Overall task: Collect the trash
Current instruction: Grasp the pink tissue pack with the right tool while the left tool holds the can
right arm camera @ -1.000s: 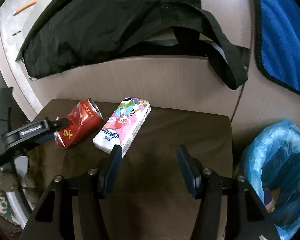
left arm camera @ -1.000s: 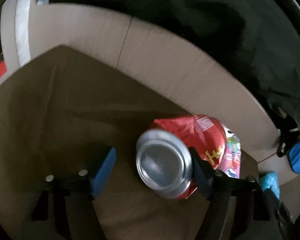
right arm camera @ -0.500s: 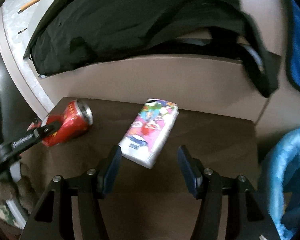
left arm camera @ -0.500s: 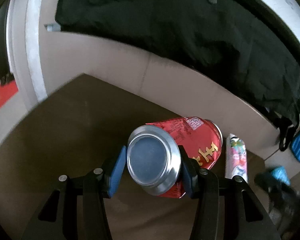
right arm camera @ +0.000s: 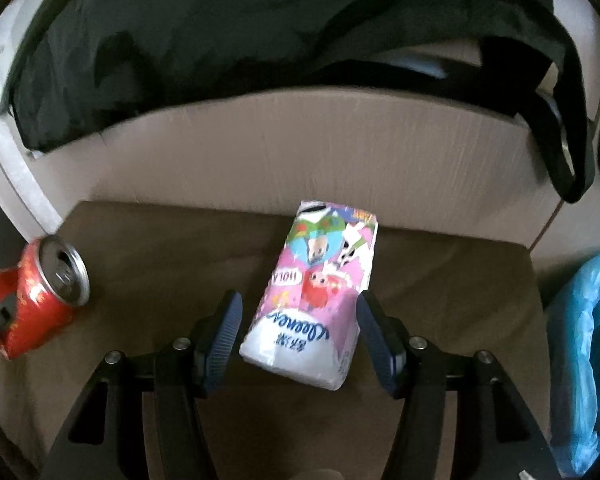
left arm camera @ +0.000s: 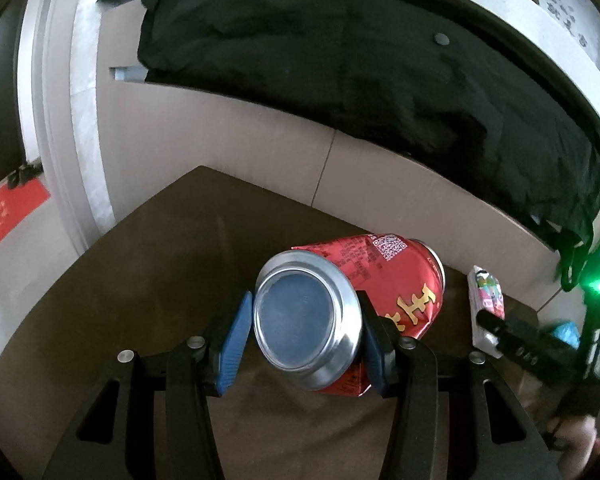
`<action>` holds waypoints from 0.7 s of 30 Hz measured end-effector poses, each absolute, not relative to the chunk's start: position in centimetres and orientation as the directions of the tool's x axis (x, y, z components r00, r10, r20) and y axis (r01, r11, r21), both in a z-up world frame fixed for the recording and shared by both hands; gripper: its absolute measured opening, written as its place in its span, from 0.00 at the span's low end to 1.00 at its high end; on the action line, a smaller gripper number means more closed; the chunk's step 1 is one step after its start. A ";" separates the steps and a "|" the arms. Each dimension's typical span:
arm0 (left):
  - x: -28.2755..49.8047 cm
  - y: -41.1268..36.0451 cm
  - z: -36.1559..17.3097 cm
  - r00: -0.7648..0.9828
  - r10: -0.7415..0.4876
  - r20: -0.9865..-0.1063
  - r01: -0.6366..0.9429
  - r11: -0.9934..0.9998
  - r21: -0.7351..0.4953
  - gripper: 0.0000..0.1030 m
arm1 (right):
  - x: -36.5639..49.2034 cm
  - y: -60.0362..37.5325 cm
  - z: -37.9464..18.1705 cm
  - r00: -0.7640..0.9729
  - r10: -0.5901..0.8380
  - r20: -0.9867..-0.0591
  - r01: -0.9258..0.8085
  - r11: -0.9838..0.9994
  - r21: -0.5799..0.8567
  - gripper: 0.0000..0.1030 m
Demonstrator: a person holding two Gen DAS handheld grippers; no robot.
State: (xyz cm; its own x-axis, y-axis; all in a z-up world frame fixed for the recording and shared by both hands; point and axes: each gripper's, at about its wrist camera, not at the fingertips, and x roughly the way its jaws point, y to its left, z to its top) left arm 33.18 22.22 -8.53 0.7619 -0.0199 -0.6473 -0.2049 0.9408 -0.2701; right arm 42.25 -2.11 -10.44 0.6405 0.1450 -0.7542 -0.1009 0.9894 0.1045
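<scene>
The left tongs [left arm camera: 306,334] are clamped on the base end of a dented red can [left arm camera: 384,284], their blue pads pressing its silver bottom rim from both sides, and the can appears to be carried just above the brown tabletop [left arm camera: 148,264]. The right tongs [right arm camera: 298,338] stand open with a pink tissue pack [right arm camera: 316,296] lying between the pads [right arm camera: 226,336]; neither pad touches it, and the pack rests flat on the tabletop, to the can's right. The bin with its blue liner [right arm camera: 588,344] stands beyond the tabletop's edge, on the far side of the tissue pack from the can.

Several things could go wrong from here. The grip on the can sits at one end only, on a smooth, rounded metal rim, so the long, crumpled body hanging forward could lever it out of the pads during a swing toward the bin. Any liquid left inside might spill through the open top. The tissue pack is soft and slick-wrapped, and it lies slightly askew between the right pads, so closing on it may squash it, twist it sideways, or catch only a corner. Both tongs work close to the can, and crossing paths toward the bin risks a collision.
</scene>
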 end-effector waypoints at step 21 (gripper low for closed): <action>32.4 20.3 -6.9 0.779 -0.027 -0.627 -0.183 0.946 -0.268 0.50 | 39.3 -4.5 -7.8 0.679 0.194 -0.708 -0.187 0.978 0.088 0.44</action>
State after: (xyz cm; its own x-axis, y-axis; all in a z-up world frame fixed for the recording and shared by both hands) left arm 32.41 20.33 -6.91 0.7788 -0.0268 -0.6267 -0.1829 0.9460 -0.2678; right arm 39.26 -4.53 -7.77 0.6794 0.1937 -0.7077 -0.1869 0.9784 0.0884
